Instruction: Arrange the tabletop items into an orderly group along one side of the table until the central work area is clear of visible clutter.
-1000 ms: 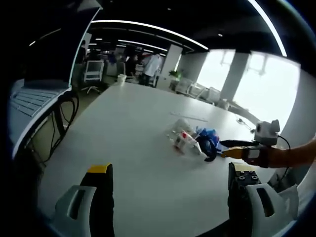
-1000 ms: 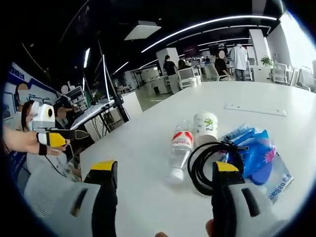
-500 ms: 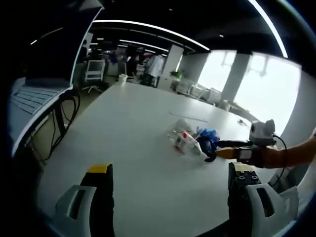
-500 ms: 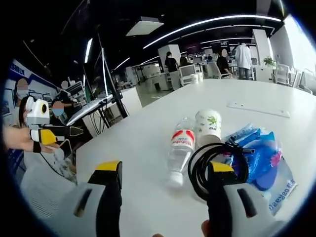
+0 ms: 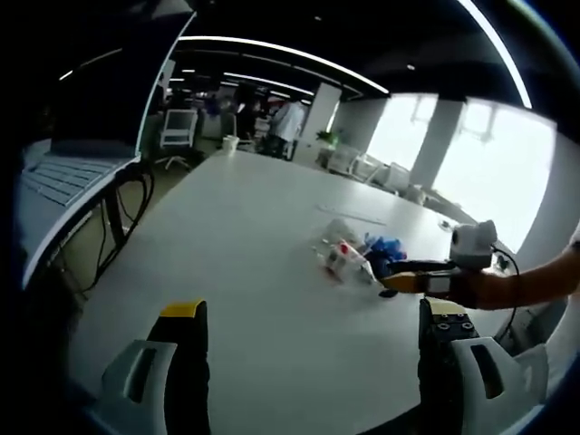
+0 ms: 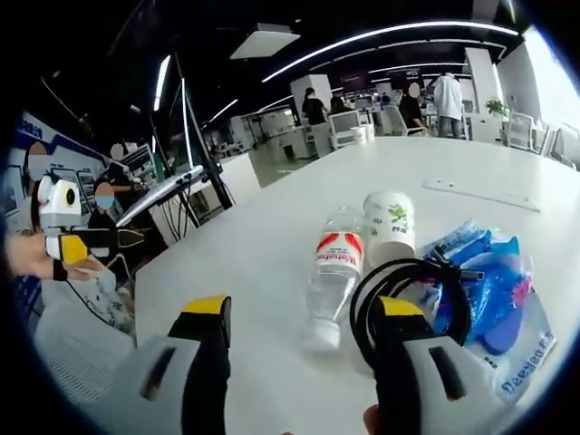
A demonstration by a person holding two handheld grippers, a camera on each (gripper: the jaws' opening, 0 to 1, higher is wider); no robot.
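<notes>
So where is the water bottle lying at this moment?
In the right gripper view the water bottle lies on its side on the white table, just left of the paper cup and the black cable coil.

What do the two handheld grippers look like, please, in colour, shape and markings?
The left gripper and right gripper each have pale grey shells with oval slots and black fingers capped in yellow. Across the table, the right one carries a white box and a black cable.

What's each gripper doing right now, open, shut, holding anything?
Left gripper: open, holding nothing.
Right gripper: open, holding nothing, just short of the bottle and cable coil.
</notes>
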